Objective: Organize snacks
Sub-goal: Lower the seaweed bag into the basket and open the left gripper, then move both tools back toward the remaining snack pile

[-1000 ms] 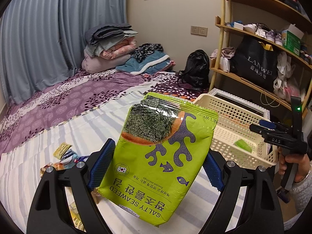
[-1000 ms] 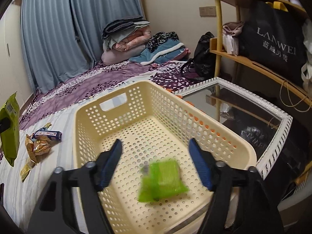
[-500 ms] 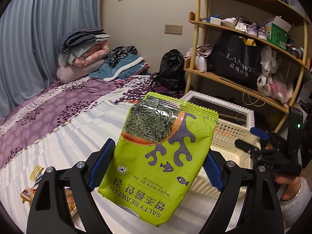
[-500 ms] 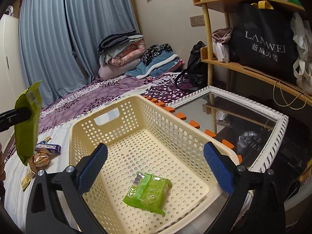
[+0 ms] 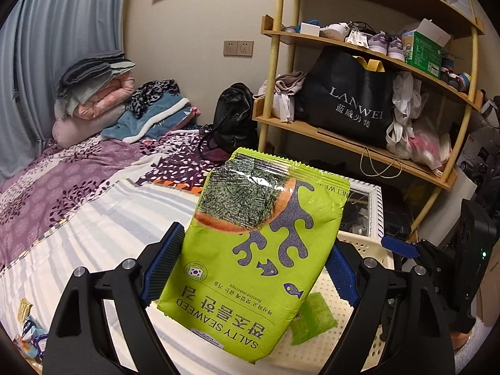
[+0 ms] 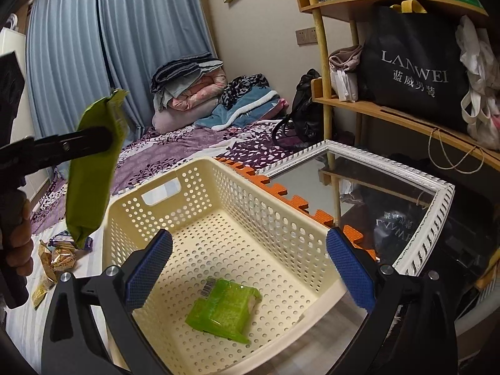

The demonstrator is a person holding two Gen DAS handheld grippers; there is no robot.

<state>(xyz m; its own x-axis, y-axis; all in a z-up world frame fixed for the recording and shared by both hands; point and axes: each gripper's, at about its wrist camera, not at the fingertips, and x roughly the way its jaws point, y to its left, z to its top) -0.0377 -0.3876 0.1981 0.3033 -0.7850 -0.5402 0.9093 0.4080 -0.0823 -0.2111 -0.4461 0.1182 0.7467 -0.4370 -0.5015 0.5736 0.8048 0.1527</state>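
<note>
My left gripper [image 5: 250, 268] is shut on a lime-green seaweed bag [image 5: 259, 250], its blue pads pressing both side edges. The bag hangs upside down above the near left corner of the cream perforated basket [image 6: 187, 181]. In the right wrist view the same seaweed bag [image 6: 90, 168] hangs at the left, just outside the basket rim. My right gripper [image 6: 247, 262] stands wide open over the basket with nothing between its fingers. Below it a small green packet [image 6: 223, 309] lies flat on the basket floor, and this packet [image 5: 314, 317] also shows beside the bag.
Several loose snack packs [image 6: 59, 256] lie on the striped sheet left of the basket. A white-framed mirror [image 6: 437, 218] lies flat on the right, edged by orange foam mat [image 6: 281, 193]. A wooden shelf [image 6: 390, 115] with a black bag stands behind.
The right jaws spread wide and the small green packet dropped to rest on the basket floor. My left gripper carried the seaweed bag rightward to the basket.
</note>
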